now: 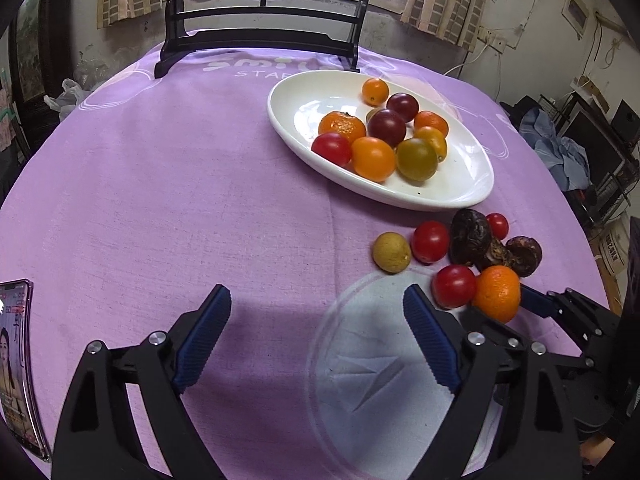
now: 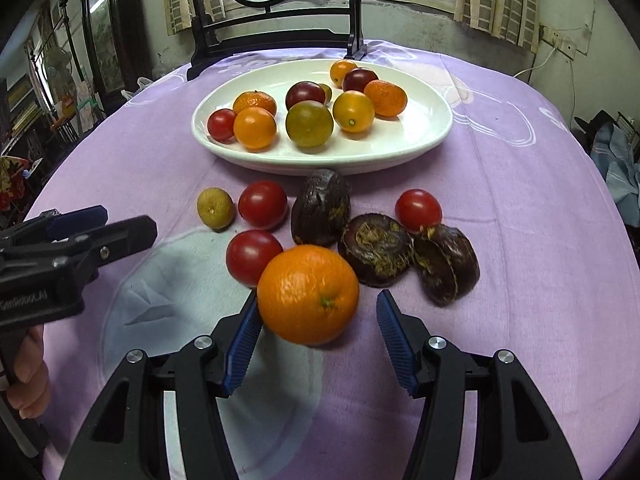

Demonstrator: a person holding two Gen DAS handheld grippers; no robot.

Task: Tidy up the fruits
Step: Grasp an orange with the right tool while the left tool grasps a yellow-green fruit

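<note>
Right wrist view: I see my right claw [image 2: 318,318] spread wide around the big orange [image 2: 308,294]; its left pad [image 2: 242,350] sits right against the peel, and the right pad [image 2: 394,340] stands off with a gap.
Left wrist view: my left claw [image 1: 316,308] is spread wide over bare purple cloth [image 1: 180,200], holding nothing.
Plate: a white oval plate [image 2: 420,136] sits beyond the loose fruit and near the far side of the surface.
Plate contents: I count about ten small fruits in it, among them a red tomato [image 2: 221,124], an orange tomato [image 2: 255,127], a green-tinged one [image 2: 309,123], a yellow-orange one [image 2: 353,111], two dark purple ones [image 2: 305,94] and a mandarin [image 2: 385,97]. They cluster in the middle and left; the plate's right end is bare.
Loose fruit: on the cloth in front of the plate lie a small yellow-green fruit [image 2: 215,207], three red tomatoes [image 2: 263,204] and three dark brown water chestnuts [image 2: 320,207], close together.
Edges: the nearest chestnut lies just below the plate's front rim. A phone [image 1: 16,360] lies by the near-left border of the surface, and a dark wooden stand [image 1: 260,40] is at the far edge behind the plate.
Open room: the cloth left of the plate and ahead of my left claw is open.
</note>
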